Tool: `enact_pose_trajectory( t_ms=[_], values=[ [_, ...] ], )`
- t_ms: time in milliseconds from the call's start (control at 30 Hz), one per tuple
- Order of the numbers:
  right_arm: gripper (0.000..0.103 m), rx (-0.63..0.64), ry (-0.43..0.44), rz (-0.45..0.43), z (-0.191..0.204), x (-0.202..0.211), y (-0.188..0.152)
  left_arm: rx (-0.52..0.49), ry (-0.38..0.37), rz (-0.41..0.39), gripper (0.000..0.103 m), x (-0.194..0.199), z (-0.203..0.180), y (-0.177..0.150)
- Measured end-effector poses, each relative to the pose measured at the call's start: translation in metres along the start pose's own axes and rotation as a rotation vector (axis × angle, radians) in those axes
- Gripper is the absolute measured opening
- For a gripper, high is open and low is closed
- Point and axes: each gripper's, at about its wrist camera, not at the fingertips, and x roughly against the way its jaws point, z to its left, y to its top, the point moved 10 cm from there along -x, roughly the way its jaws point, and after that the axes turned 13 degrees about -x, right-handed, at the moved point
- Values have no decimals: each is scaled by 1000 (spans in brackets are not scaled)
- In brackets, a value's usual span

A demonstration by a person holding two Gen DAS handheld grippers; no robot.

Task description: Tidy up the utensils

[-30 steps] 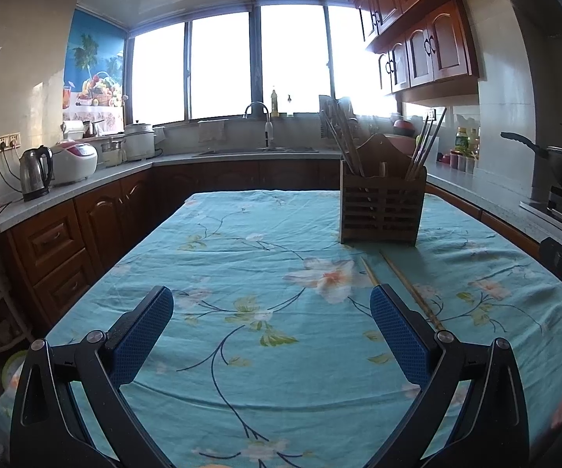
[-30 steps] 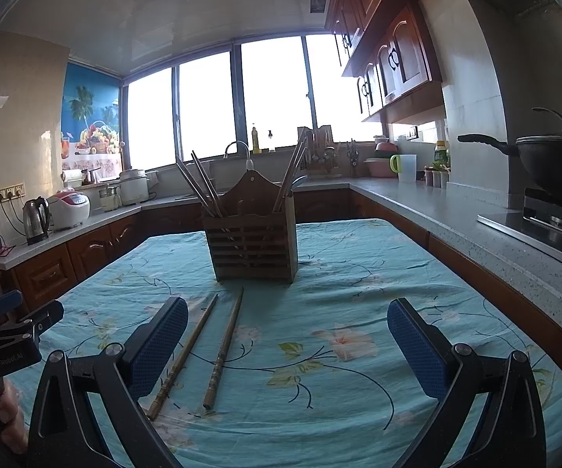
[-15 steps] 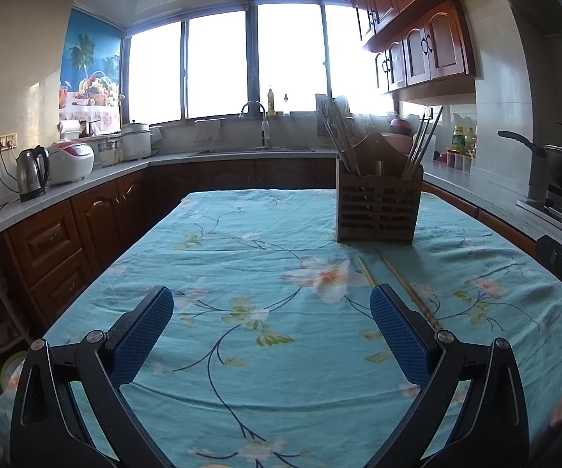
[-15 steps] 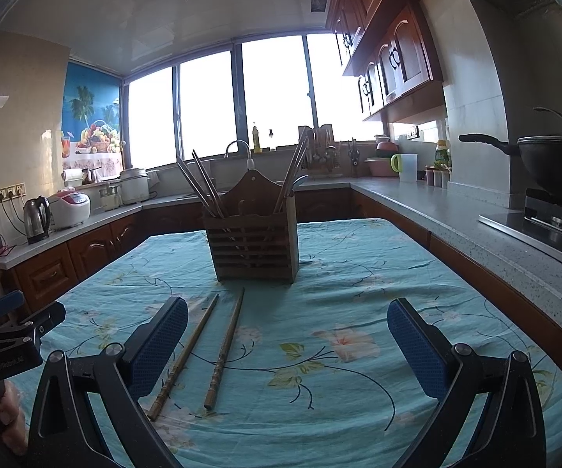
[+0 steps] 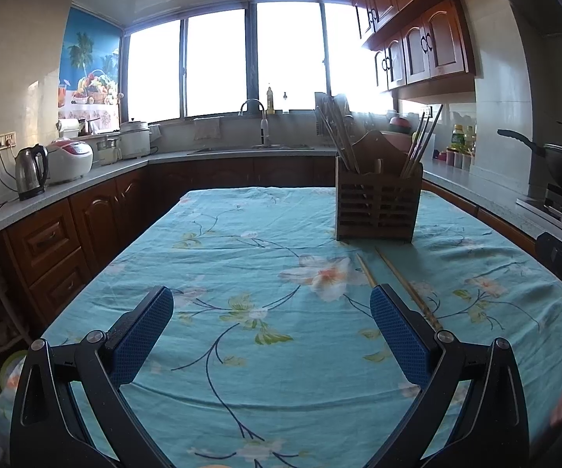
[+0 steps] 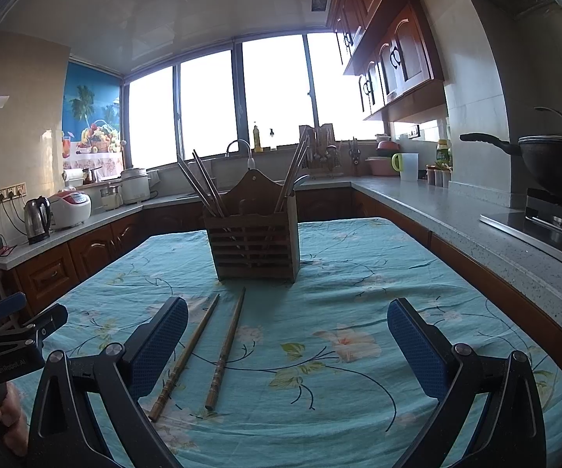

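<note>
Table (image 5: 242, 226) is the biggest item: rectangular, covered in a teal cloth with a printed floral-and-vine pattern, fabric slightly wrinkled. Landmark is the wooden utensil holder (image 6: 255, 240), a boxy slatted caddy with a peaked back panel, standing upright on the cloth toward the table's far end; in the left wrist view it sits right of centre (image 5: 378, 202). Several long thin sticks lean out of its left and right compartments, and a spoon-like bowl shows at its right side; exact contents too dark to tell. Two loose chopsticks (image 6: 207, 351) lie flat on the cloth just in front of the holder, roughly parallel, brown, slim and tapering, with ridged, bamboo-like thick ends pointing away from the holder; their thin tips stop just short of its base. From the left wrist view they (image 5: 398, 284) run from the holder's front toward the right-hand pad. Left gripper (image 5: 271, 335) hovers over bare cloth in front of and left of the holder, jaws spread wide, nothing between the blue dimpled rubber pads (image 5: 140, 337). Right gripper (image 6: 287, 345) is in front of the holder, likewise fully spread and holding nothing; the chopsticks lie beneath, just inside its left pad (image 6: 160, 345), not touching it.
</note>
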Motion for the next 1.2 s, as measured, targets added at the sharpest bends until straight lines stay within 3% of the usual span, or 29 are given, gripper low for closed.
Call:
enact_pose_trajectory(
  t_ms=[1200],
  values=[
    [103, -7, 3, 10, 1, 0, -1, -1, -8, 3, 103, -3, -3, -3]
  ],
)
